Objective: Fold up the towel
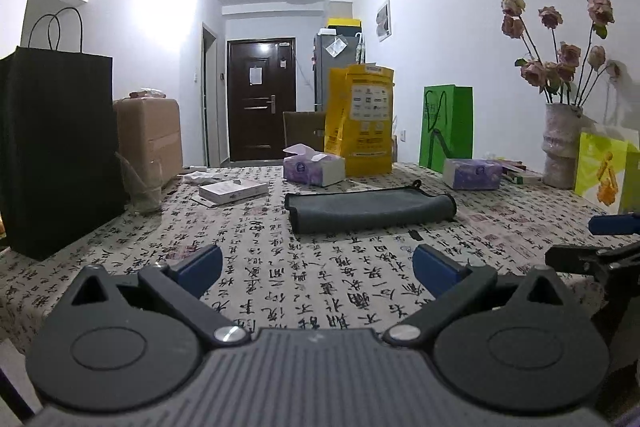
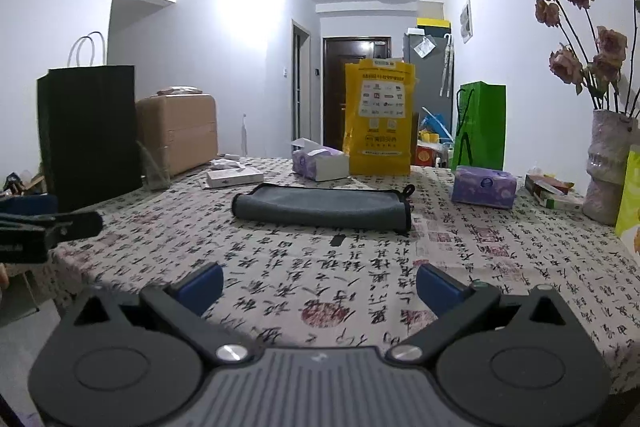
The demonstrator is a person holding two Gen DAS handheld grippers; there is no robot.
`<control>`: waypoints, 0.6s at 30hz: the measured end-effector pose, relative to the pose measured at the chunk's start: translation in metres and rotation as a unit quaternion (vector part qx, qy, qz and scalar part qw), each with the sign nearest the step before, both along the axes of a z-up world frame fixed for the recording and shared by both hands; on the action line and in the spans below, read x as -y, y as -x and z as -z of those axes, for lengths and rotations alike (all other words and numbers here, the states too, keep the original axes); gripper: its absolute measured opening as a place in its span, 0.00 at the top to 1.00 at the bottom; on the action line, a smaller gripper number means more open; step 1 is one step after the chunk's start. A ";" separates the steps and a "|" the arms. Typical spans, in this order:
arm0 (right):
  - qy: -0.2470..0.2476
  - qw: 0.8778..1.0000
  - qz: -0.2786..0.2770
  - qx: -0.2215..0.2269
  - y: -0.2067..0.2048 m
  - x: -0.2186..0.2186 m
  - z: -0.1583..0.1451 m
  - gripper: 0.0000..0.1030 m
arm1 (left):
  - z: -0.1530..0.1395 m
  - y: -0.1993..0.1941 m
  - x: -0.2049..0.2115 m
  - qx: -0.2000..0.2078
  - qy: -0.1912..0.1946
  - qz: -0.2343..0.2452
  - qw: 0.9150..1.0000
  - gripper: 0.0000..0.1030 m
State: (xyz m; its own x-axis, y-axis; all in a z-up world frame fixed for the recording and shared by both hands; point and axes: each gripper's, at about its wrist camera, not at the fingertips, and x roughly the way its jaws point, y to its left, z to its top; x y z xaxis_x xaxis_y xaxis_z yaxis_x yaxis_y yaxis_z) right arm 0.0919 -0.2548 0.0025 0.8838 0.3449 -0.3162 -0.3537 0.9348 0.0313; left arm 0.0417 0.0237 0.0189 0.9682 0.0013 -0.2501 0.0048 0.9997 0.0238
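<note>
A grey towel [image 1: 370, 209] with dark edging lies folded into a long narrow strip on the patterned tablecloth [image 1: 320, 267], ahead of both grippers. It also shows in the right wrist view [image 2: 324, 207]. My left gripper [image 1: 318, 263] is open and empty, low over the cloth, well short of the towel. My right gripper [image 2: 320, 285] is open and empty, also short of the towel. The right gripper's blue fingertip shows at the right edge of the left wrist view [image 1: 614, 223]. The left gripper shows at the left edge of the right wrist view [image 2: 44, 231].
A black paper bag [image 1: 60, 147] and a glass [image 1: 142, 187] stand at left. A white box [image 1: 234, 190], two tissue packs [image 1: 314, 167] [image 1: 472, 173], a yellow bag [image 1: 360, 119], a green bag [image 1: 446, 125] and a flower vase [image 1: 560, 143] line the far and right sides.
</note>
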 end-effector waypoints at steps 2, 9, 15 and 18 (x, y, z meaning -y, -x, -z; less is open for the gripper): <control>-0.003 1.000 -0.003 0.002 0.008 0.000 0.001 0.00 | -0.001 0.008 0.001 -0.006 0.000 0.001 1.000 0.00; 0.009 1.000 -0.001 0.010 0.032 -0.001 0.000 0.00 | 0.004 0.036 0.005 -0.003 -0.012 -0.003 1.000 0.00; 0.003 0.999 -0.011 -0.032 0.049 -0.001 0.012 0.00 | 0.015 0.047 -0.001 -0.021 0.006 -0.019 1.000 0.00; 0.010 0.999 -0.015 -0.032 0.058 -0.006 0.014 0.00 | 0.015 0.049 0.002 -0.020 0.006 -0.012 1.000 0.00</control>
State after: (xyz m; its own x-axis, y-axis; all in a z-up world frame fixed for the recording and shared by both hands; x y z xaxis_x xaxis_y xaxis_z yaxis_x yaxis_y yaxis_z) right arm 0.0339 -0.2493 -0.0120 0.8512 0.3643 -0.3777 -0.3794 0.9245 0.0367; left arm -0.0072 0.0217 0.0035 0.9569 0.0211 -0.2895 -0.0183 0.9998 0.0124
